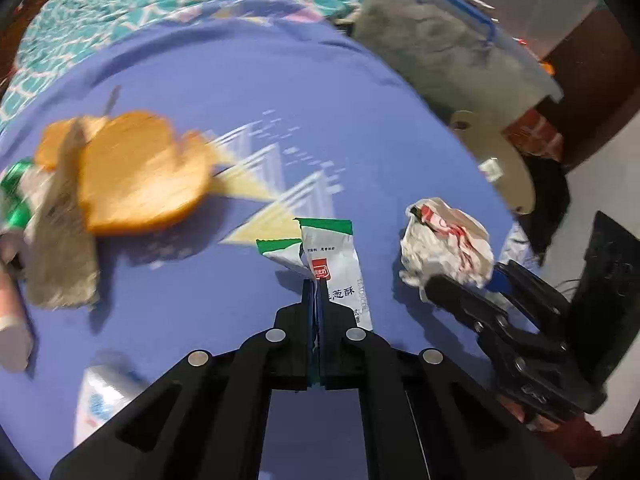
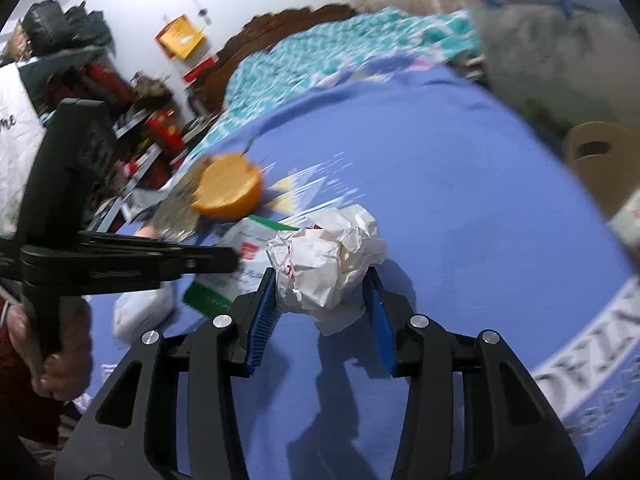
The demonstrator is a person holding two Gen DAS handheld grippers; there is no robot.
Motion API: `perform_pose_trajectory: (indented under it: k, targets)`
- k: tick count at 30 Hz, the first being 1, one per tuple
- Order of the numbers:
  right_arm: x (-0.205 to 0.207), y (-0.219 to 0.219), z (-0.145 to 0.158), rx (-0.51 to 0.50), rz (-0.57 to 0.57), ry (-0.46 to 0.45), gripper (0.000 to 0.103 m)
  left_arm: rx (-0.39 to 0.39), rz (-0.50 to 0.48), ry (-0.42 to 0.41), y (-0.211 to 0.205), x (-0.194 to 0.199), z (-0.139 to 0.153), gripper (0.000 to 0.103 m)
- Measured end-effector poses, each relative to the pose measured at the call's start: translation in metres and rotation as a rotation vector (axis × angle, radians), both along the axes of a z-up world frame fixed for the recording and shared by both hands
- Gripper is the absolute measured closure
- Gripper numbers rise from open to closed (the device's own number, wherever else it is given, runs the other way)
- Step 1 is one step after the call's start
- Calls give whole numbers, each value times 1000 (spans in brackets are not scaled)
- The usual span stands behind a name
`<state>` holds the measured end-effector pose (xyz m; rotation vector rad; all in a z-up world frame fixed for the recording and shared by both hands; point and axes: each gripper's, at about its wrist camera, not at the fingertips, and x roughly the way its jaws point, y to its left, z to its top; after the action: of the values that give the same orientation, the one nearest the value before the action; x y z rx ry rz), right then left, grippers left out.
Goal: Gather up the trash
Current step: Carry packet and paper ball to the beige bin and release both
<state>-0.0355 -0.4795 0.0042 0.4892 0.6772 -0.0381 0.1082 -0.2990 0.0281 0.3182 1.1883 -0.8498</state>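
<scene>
Left gripper [image 1: 316, 288] clamped on green-white wrapper [image 1: 336, 256], long axis running away from jaws. Right gripper [image 2: 324, 292] squeezing crumpled paper ball [image 2: 328, 256], just right of the wrapper. Both lifted off the purple cloth [image 1: 360, 128]; clear bin [image 1: 452, 40] sits beyond, nearer right hand.

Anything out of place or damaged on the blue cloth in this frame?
Nothing beyond the expected litter. The torn green-and-white wrapper is pinched in the left gripper, and the crumpled paper ball sits clamped in the right gripper. An orange piece, possibly peel, lies blurred.
</scene>
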Motion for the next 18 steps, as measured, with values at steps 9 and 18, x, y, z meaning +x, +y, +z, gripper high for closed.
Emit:
perform_pose_trajectory:
  k: [9,18]
  targets:
    - [-66,-123,0,-18,-300,-1,57,-61,-181,40,-147,-32,14,101]
    - [-86,-209,-28,10,-465,94,21,-98,-211,-6,-288,-49,0,48]
